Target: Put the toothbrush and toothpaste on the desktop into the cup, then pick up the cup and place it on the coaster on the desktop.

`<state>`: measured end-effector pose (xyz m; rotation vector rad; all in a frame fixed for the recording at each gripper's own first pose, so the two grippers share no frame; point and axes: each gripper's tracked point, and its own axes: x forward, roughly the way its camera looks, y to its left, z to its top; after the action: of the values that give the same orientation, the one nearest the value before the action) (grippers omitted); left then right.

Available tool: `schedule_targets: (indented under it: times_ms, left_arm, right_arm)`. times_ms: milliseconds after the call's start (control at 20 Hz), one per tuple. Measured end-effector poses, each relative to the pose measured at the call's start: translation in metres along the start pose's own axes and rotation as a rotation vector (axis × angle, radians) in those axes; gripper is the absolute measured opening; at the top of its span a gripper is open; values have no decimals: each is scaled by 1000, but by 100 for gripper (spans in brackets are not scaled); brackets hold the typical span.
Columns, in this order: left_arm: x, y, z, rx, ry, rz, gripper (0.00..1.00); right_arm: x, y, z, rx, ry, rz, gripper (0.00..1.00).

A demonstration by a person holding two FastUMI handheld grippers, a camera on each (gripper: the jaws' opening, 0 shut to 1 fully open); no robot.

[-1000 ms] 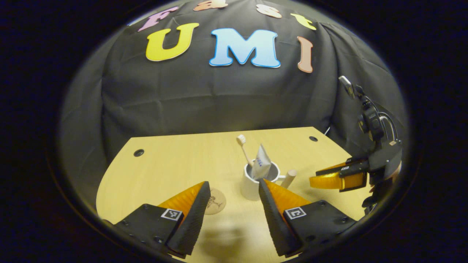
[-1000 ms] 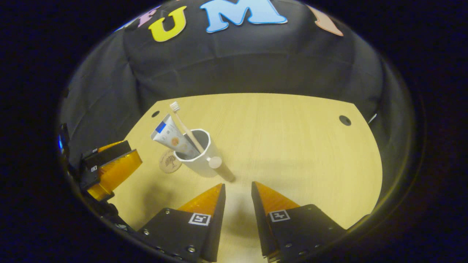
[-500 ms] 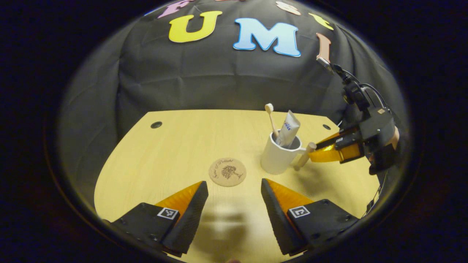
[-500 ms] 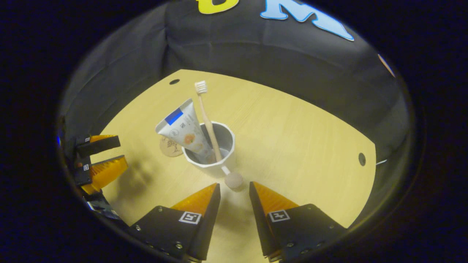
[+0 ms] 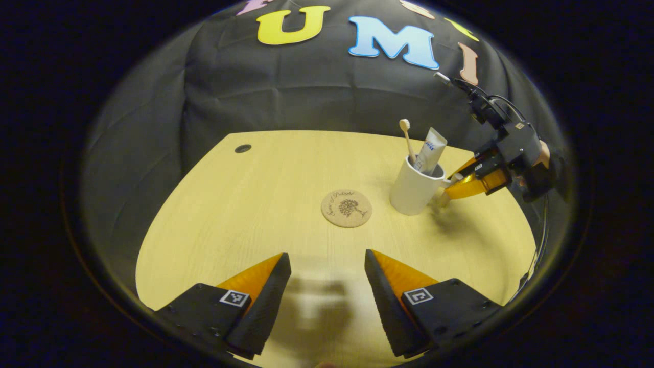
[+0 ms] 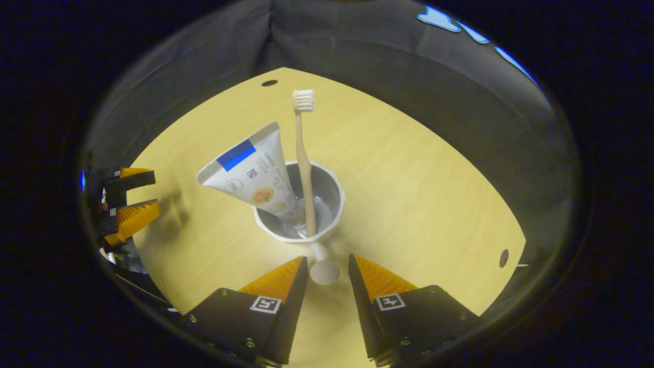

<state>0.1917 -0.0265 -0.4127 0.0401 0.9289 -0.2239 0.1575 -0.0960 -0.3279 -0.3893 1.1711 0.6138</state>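
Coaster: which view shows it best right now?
Left gripper view. The coaster lies whole and unobstructed on the desktop, left of the cup, apart from it. In the right gripper view the toothpaste and cup cover that spot.

The pale yellow wood-grain desktop [image 5: 245,204] looks smooth with a soft sheen. The round brown coaster [image 5: 346,208] appears to be matt cork, printed with a dark tree. The white handled cup [image 6: 299,225] looks like glazed ceramic, glossy inside. The cream toothbrush [image 6: 304,153] seems matt plastic, though it is hard to tell. The white toothpaste tube [image 6: 250,174] is smooth, slightly shiny plastic. The black draped wall cloth [image 5: 286,102] is matt and creased.
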Motion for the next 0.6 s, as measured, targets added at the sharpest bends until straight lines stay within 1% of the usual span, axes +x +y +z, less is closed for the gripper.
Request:
schedule_targets:
  times_ms: [150, 250, 300, 350, 400, 450, 500, 600]
  left_arm:
    - [2, 4, -2, -10, 7, 12, 94]
    - [2, 5, -2, -12, 9, 15, 94]
    - [2, 4, -2, -12, 10, 14, 94]
    - [3, 5, -2, -12, 10, 15, 94]
    - [2, 4, -2, -13, 9, 17, 94]
    - [2, 4, -2, -14, 9, 18, 94]
    - [3, 3, -1, -16, 10, 17, 94]
    - [3, 3, -1, -14, 10, 15, 94]
  right_arm:
    - [13, 3, 0, 6, 28, 33, 52]
    - [20, 3, -1, 2, 35, 41, 52]
    - [24, 3, 1, -1, 26, 38, 48]
    - [22, 2, 2, -5, 27, 32, 36]
    - [22, 3, 1, 1, 29, 40, 28]
    - [21, 2, 3, 1, 21, 39, 27]
    - [24, 3, 2, -5, 20, 38, 24]
    - [21, 4, 4, -2, -3, 35, 24]
